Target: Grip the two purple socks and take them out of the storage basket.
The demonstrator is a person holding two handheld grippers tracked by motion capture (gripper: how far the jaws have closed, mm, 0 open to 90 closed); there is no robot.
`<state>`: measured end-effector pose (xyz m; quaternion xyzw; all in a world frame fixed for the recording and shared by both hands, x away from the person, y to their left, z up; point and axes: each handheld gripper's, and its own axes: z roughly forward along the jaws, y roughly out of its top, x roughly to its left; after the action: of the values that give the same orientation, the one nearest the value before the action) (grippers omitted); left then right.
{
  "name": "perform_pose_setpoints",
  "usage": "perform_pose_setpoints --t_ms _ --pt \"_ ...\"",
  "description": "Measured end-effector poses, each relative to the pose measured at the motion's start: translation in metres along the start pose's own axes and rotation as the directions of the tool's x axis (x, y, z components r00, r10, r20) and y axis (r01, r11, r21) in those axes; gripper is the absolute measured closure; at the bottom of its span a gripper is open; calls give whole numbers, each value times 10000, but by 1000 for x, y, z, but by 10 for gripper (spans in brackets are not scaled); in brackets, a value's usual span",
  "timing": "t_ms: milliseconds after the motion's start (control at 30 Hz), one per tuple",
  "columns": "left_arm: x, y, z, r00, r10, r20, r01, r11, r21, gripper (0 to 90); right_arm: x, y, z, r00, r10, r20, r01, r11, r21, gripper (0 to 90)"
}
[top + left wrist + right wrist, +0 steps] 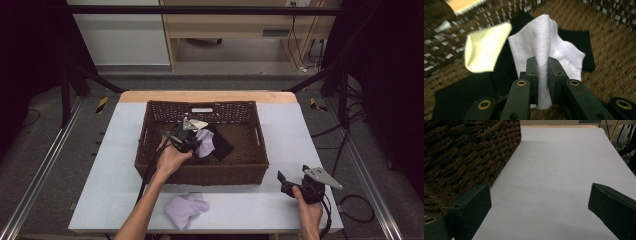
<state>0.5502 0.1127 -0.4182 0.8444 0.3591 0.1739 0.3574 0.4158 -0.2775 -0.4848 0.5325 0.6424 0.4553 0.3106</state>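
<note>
A brown wicker basket (150, 165) stands mid-table. Inside it my left gripper (192, 141) is shut on a pale lilac sock (205, 142), which hangs lifted above the basket floor. In the left gripper view the sock (544, 47) is pinched between the two jaws (543, 75). Under it lies a black sock (584, 47), and a pale yellow sock (485, 47) sits to its left. A second lilac sock (186, 208) lies on the table in front of the basket. My right gripper (287, 184) is open over the bare table at the basket's front right corner.
The basket wall (461, 155) rises close on the left of the right gripper view, with grey table (554, 170) stretching ahead. The table's right edge (320, 150) is near the right hand. Cables trail off the table's front edge.
</note>
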Motion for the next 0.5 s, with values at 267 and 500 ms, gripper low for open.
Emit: perform_pose_setpoints --t_ms 267,500 --pt "2 -1 -13 9996 -276 -67 262 9874 -1560 798 0 0 0 10000 3 4 -3 10000 18 51" --pt "7 -1 -22 9984 -570 -19 548 9678 -2458 799 0 0 0 10000 14 11 -14 10000 -3 51"
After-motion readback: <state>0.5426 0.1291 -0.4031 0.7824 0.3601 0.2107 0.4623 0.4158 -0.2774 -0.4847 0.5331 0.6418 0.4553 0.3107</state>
